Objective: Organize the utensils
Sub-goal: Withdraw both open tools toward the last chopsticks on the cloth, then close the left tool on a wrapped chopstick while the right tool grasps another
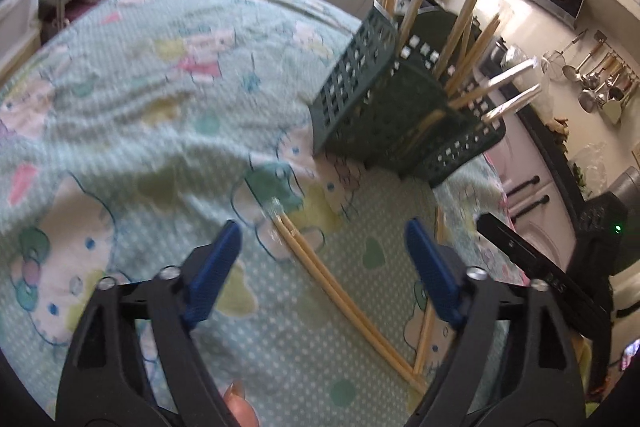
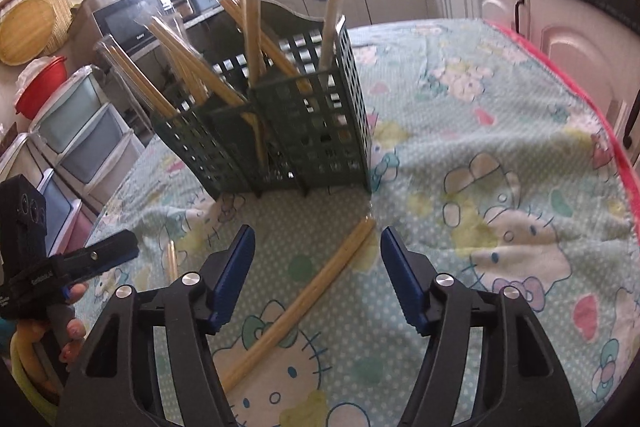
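A dark green slotted utensil holder (image 1: 360, 99) (image 2: 288, 131) stands on the cartoon-print cloth with several wrapped chopstick pairs leaning out of it. One wrapped chopstick pair (image 1: 328, 279) (image 2: 304, 297) lies flat on the cloth in front of the holder. My left gripper (image 1: 323, 227) hovers over that pair with its blue pads wide apart and touching nothing. My right gripper (image 2: 317, 231) is open above the same pair from the other side. A second chopstick pair (image 1: 424, 347) (image 2: 172, 259) lies nearby, partly hidden behind a finger.
The pale green cloth (image 1: 160, 107) covers a round table with a pink edge (image 2: 580, 99). In the right wrist view the other gripper (image 2: 80, 259) and a hand (image 2: 72, 331) show at the left. Kitchen cabinets, a microwave and plastic drawers ring the table.
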Demonstrator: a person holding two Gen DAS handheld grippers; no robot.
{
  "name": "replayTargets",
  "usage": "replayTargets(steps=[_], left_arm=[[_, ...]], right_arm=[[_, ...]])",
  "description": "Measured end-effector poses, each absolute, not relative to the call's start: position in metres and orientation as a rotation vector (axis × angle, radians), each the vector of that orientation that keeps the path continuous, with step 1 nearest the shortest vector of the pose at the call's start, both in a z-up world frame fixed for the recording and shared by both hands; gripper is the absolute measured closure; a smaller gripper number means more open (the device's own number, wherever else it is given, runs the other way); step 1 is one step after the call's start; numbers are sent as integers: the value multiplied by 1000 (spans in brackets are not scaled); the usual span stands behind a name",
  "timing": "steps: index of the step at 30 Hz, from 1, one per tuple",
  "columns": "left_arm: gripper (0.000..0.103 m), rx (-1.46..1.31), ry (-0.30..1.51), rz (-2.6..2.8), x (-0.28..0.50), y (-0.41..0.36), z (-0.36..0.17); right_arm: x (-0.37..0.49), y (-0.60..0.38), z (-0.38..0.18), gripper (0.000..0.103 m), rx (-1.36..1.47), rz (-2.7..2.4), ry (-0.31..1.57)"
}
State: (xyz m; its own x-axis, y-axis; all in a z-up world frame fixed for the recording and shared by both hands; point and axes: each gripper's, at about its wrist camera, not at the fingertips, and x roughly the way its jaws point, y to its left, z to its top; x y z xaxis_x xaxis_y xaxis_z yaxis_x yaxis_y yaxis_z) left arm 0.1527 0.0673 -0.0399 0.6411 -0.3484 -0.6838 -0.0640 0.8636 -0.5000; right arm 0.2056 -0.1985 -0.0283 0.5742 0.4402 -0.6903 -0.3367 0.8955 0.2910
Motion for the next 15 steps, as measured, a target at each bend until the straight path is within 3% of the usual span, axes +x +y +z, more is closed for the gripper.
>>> replayTargets(steps=[4, 11, 15], left_arm=[[41, -567, 925, -209, 155, 62, -54], [43, -542, 959, -191, 164, 51, -64], [56, -468, 972, -137, 178, 46, -66]], right_arm=[[217, -197, -40, 48, 135, 447, 896], [240, -190, -59, 53, 120, 416, 975], [246, -185, -64, 53, 113, 408, 985]])
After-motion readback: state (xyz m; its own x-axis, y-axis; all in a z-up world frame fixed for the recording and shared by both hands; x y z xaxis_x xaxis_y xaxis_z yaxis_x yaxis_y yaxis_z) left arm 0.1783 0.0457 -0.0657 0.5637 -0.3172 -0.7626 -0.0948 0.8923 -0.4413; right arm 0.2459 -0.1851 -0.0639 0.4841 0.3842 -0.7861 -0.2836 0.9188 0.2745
